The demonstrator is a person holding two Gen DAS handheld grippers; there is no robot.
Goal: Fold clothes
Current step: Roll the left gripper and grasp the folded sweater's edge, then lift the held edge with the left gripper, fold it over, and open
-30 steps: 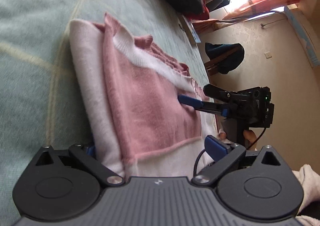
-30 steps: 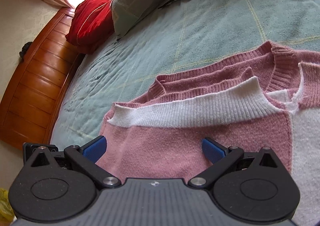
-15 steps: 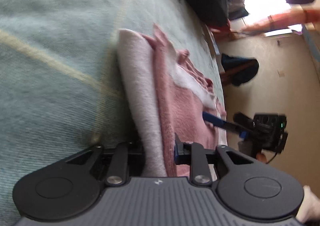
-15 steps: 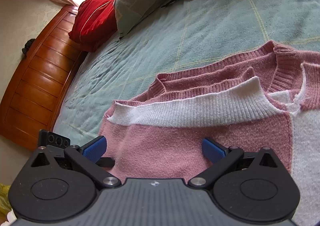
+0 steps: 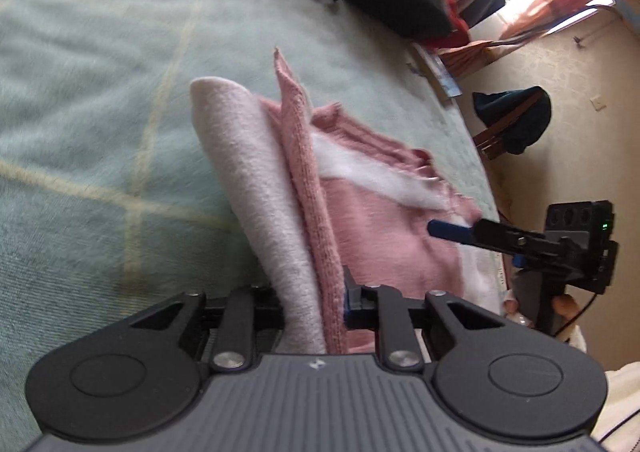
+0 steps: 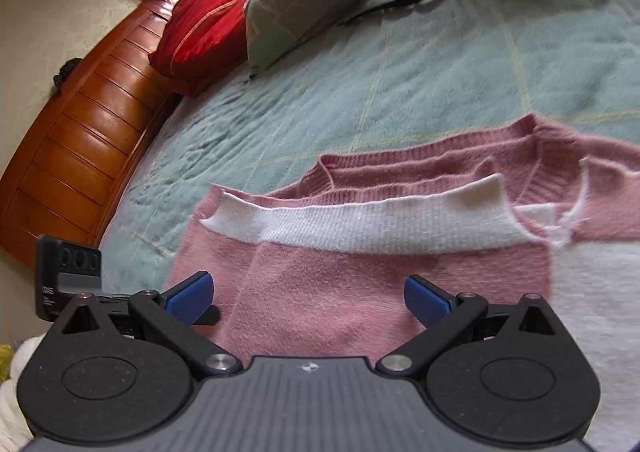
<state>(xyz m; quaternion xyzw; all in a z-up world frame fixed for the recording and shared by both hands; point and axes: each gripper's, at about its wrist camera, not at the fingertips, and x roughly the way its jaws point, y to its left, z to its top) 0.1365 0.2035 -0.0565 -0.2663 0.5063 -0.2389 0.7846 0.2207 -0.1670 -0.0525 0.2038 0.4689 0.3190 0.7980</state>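
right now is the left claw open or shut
Shut on the sweater. The left claw has its fingers pinched together with a pink and white edge between them, raised off the bed.

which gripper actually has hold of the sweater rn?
The left gripper: shut on the lifted edge of the pink-and-white sweater. The right gripper is open, empty, over it.

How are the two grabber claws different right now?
The left gripper is squeezed shut on the edge of the pink and white sweater, while the right gripper is wide open and holds nothing. The left gripper has the sweater's edge bunched up between its fingers, while the right gripper only hovers over the flat pink part. Both have black arms and blue fingertips.
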